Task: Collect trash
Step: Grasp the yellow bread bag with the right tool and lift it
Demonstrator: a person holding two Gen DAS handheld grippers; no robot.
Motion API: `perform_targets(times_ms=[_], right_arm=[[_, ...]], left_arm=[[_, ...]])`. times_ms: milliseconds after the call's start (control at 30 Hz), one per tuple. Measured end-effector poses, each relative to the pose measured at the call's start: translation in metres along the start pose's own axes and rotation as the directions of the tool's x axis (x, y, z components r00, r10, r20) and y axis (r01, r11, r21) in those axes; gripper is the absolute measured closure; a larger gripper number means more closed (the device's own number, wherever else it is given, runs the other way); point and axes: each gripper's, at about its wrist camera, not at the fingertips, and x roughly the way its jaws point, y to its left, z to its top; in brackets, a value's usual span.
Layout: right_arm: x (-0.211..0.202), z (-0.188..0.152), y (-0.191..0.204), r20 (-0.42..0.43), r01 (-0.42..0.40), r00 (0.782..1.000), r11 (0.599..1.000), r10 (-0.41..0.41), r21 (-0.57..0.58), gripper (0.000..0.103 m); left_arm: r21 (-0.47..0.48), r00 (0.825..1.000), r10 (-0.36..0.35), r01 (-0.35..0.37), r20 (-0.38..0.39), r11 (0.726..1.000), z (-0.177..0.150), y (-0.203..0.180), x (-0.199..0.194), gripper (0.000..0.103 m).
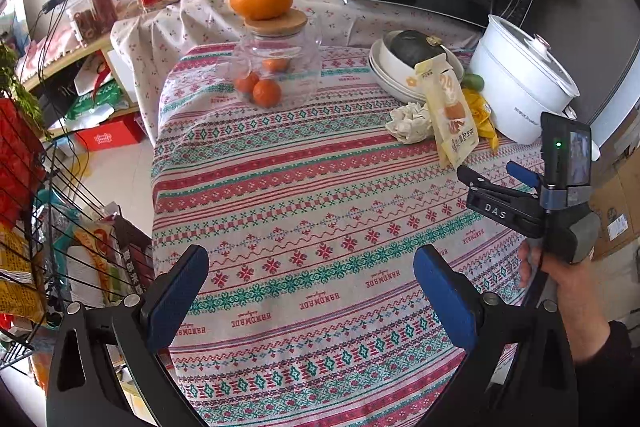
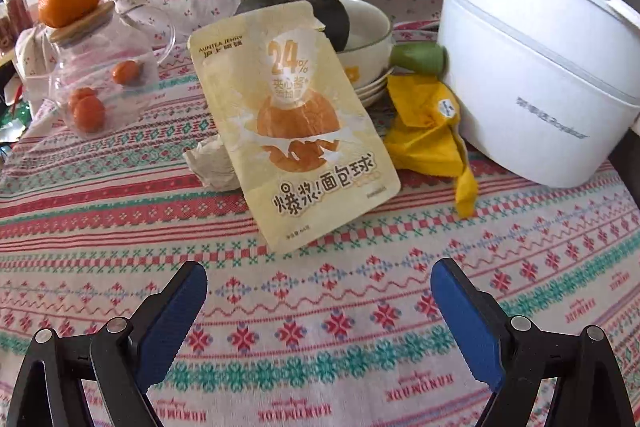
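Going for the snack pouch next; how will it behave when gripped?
The pouch looks flat and torn open, so probably light and floppy. It leans on the tissue, so a push would likely topple it. Its glossy film may slip.

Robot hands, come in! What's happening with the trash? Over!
Left gripper open, empty. Right gripper open, just short of snack pouch. Crumpled tissue behind pouch, yellow wrapper beside it. Nothing blocking.
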Motion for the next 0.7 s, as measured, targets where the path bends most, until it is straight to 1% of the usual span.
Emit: perform_targets(times_ms=[67, 200, 300, 333, 367, 400, 467, 567, 633, 700], right_arm=[[0.017, 0.005, 0.01, -0.011, 0.03, 0.999, 0.999, -0.031, -0.018, 0.01], [0.039, 0.016, 0.026, 0.007, 0.09, 0.996, 0.993, -0.09, -0.072, 0.012], [0.053, 0.021, 0.032, 0.018, 0.165, 0.986, 0.982, -0.164, -0.093, 0.017], [0.058, 0.022, 0.035, 0.012, 0.184, 0.983, 0.978, -0.184, -0.101, 0.023], [0.062, 0.023, 0.036, 0.003, 0.197, 0.98, 0.974, -0.198, -0.108, 0.037], [0.065, 0.024, 0.036, -0.006, 0.203, 0.979, 0.972, -0.205, -0.116, 0.046], [0.063, 0.025, 0.034, -0.008, 0.2, 0.979, 0.973, -0.203, -0.116, 0.084], [0.05, 0.024, 0.024, -0.009, 0.156, 0.988, 0.985, -0.157, -0.068, 0.095], [0.034, 0.019, 0.013, -0.003, 0.134, 0.991, 0.99, -0.134, -0.037, 0.097], [0.016, 0.014, 0.0, -0.001, 0.08, 0.997, 0.997, -0.08, -0.001, 0.1]], left_arm=[[-0.001, 1.0, -0.006, 0.006, 0.002, 1.0, 0.001, 0.003, 0.0, 0.0], [0.009, 1.0, -0.007, 0.007, 0.011, 1.0, 0.002, 0.003, -0.003, 0.0], [0.001, 1.0, -0.009, 0.009, 0.013, 1.0, 0.002, 0.003, -0.004, 0.0], [0.001, 1.0, -0.011, 0.011, 0.012, 1.0, 0.002, 0.002, -0.004, 0.0], [0.005, 1.0, -0.016, 0.016, 0.011, 1.0, 0.002, 0.0, -0.003, 0.0], [0.011, 1.0, -0.024, 0.023, 0.008, 1.0, 0.001, -0.003, -0.003, 0.0], [0.021, 0.999, -0.035, 0.035, 0.001, 0.999, 0.0, -0.006, -0.002, 0.0], [0.031, 0.999, -0.042, 0.042, -0.004, 0.999, 0.001, -0.011, -0.001, 0.0], [0.032, 0.999, -0.047, 0.047, -0.004, 0.998, 0.002, -0.013, 0.001, 0.0], [0.034, 0.998, -0.056, 0.056, -0.011, 0.998, 0.002, -0.016, 0.004, 0.0]])
